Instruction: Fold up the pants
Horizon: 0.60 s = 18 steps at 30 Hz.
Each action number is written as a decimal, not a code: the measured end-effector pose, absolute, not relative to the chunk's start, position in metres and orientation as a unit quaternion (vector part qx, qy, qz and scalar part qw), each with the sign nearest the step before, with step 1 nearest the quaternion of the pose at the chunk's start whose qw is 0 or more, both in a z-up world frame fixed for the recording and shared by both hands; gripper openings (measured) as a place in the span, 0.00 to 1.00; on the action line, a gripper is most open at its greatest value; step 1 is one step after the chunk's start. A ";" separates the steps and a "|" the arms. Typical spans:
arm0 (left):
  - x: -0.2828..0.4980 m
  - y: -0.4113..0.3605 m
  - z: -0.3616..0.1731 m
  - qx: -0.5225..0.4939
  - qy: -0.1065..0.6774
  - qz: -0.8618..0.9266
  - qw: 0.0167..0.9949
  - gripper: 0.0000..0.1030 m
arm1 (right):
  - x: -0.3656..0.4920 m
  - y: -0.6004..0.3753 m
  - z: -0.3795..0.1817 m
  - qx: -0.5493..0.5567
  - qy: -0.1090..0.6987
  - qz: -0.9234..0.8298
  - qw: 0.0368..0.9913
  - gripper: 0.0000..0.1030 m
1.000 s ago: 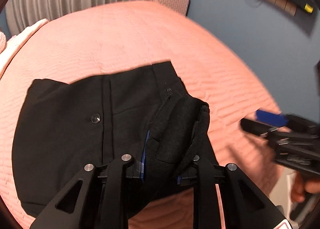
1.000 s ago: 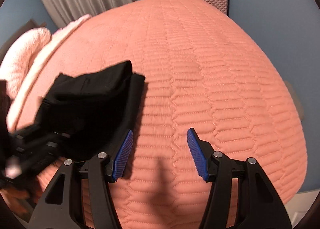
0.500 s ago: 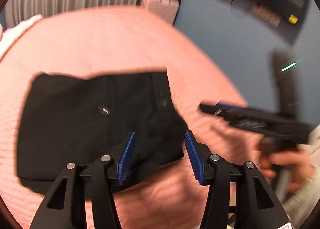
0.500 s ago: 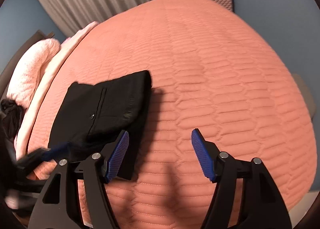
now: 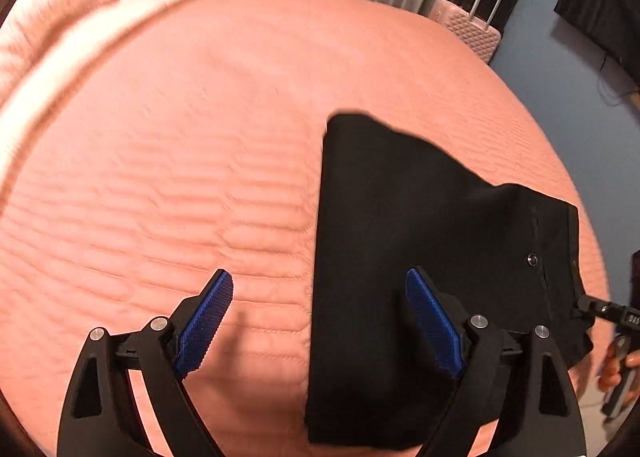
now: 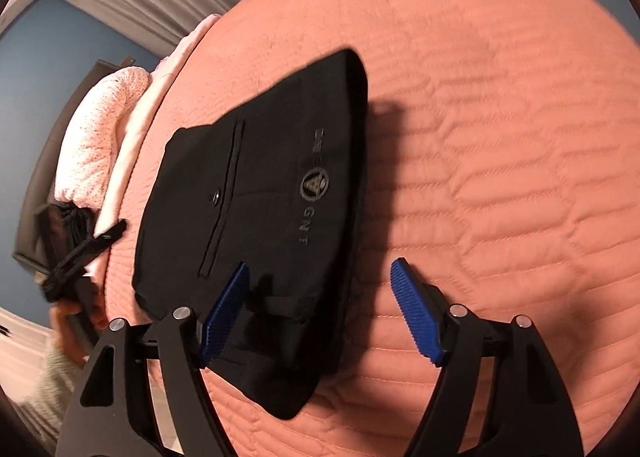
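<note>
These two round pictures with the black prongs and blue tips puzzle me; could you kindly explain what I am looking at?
No robot here: a person carries a hand-held gripper in each hand, each with a wide-angle camera looking along its fingers, hence the round, bent view. One picture comes from the left gripper, the other from the right gripper. The blue strips are grip pads on the jaws. Folded black pants lie on a pink quilted bed. Both pairs of jaws are opening and grip nothing: in each view the pants' edge lies below the gap between the jaws, unpinched. At the edge of the right view, a hand carries the other gripper. A pink suitcase stands beyond the bed.
</note>
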<state>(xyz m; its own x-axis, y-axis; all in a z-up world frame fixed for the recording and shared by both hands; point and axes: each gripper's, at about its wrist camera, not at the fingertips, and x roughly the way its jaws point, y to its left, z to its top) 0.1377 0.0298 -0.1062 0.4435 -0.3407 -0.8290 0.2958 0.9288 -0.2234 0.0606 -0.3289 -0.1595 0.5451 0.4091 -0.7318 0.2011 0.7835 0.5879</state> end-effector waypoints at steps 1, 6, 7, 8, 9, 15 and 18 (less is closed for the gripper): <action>0.139 0.028 -0.113 -0.034 0.498 -0.200 0.843 0.83 | 0.062 -0.325 -0.159 0.317 0.473 0.066 0.820 0.74; 0.129 -0.015 -0.133 -0.051 0.512 -0.247 0.821 0.83 | 0.072 -0.296 -0.155 0.285 0.476 0.083 0.828 0.75; 0.126 -0.025 -0.135 -0.022 0.507 -0.235 0.829 0.83 | 0.074 -0.292 -0.156 0.272 0.480 0.078 0.830 0.74; 0.133 -0.030 -0.140 -0.014 0.507 -0.227 0.831 0.83 | 0.076 -0.288 -0.156 0.257 0.481 0.071 0.835 0.73; 0.131 -0.031 -0.138 -0.017 0.508 -0.220 0.832 0.76 | 0.076 -0.286 -0.155 0.244 0.483 0.069 0.838 0.61; 0.103 -0.036 -0.108 -0.020 0.520 -0.215 0.826 0.20 | 0.070 -0.309 -0.127 0.239 0.491 0.087 0.833 0.24; 0.075 -0.034 -0.097 -0.007 0.530 -0.208 0.822 0.18 | 0.048 -0.320 -0.118 0.245 0.504 0.098 0.822 0.24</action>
<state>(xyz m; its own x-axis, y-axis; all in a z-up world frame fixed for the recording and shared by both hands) 0.0753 -0.0338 -0.0974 0.3521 -0.3498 -0.8681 0.3343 0.9133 -0.2324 0.0481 -0.3204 -0.1185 0.4731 0.4085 -0.7806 0.0857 0.8605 0.5023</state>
